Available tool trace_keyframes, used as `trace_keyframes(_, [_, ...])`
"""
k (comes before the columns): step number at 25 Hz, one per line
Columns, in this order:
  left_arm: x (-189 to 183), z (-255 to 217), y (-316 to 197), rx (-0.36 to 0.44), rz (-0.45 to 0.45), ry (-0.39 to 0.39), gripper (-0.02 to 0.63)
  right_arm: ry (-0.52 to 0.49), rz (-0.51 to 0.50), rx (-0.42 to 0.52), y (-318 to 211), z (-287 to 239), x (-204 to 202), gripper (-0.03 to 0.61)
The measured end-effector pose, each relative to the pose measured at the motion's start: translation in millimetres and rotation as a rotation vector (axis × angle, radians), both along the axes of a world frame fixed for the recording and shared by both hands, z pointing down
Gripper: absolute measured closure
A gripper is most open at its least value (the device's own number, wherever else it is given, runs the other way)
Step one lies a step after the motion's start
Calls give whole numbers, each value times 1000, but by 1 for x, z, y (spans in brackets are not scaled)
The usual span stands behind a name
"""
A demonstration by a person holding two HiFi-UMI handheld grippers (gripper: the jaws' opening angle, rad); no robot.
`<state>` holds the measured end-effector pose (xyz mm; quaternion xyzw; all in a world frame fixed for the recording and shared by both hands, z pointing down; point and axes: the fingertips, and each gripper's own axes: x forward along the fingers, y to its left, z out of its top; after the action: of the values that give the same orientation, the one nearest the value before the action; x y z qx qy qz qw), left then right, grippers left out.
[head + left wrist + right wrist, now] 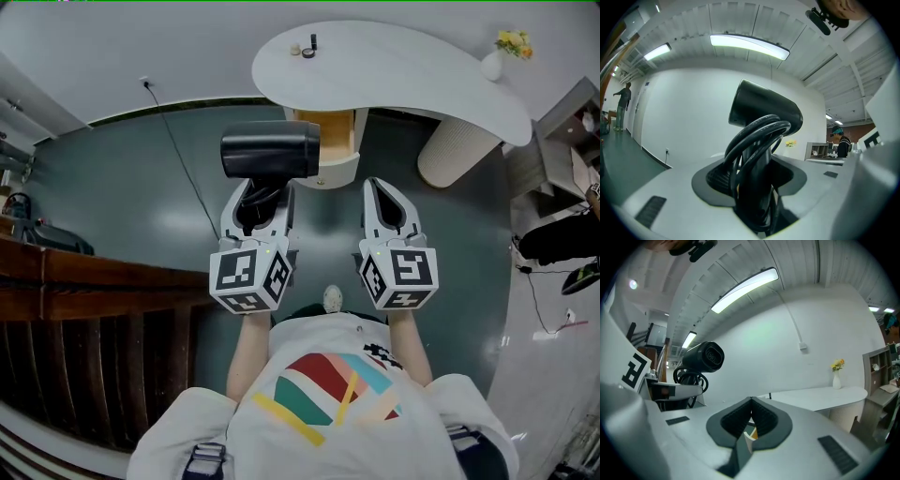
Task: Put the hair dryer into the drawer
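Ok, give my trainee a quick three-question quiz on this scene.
1. What is clamped in the left gripper? A) a cup B) the hair dryer C) nothing
2. True or false: the right gripper holds nothing.
3. Fill in: the vase with yellow flowers stands on the white ____.
Key: 1 B; 2 true; 3 table.

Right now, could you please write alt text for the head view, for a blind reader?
Seen from above, a person's left hand-held gripper grips a black hair dryer by its handle, with the cord looped alongside. The right hand-held gripper is closed and empty. Ahead, an open wooden drawer sits under a curved white table.
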<state>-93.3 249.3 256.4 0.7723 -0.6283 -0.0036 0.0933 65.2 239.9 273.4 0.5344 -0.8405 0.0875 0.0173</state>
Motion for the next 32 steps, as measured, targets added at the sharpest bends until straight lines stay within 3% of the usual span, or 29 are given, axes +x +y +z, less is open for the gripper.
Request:
trace_keyframes(9, [10,0,-10,-19,-46,35,387,-2,-62,-13,-6,6,13,568])
trace_keyframes(24, [16,-12,-53,24,-25,94,387,2,-29,55,-35,-9,33,568])
trace_keyframes(32, [4,3,-87,-4,-22,120,387,42,-37,26,-64,7,18,566])
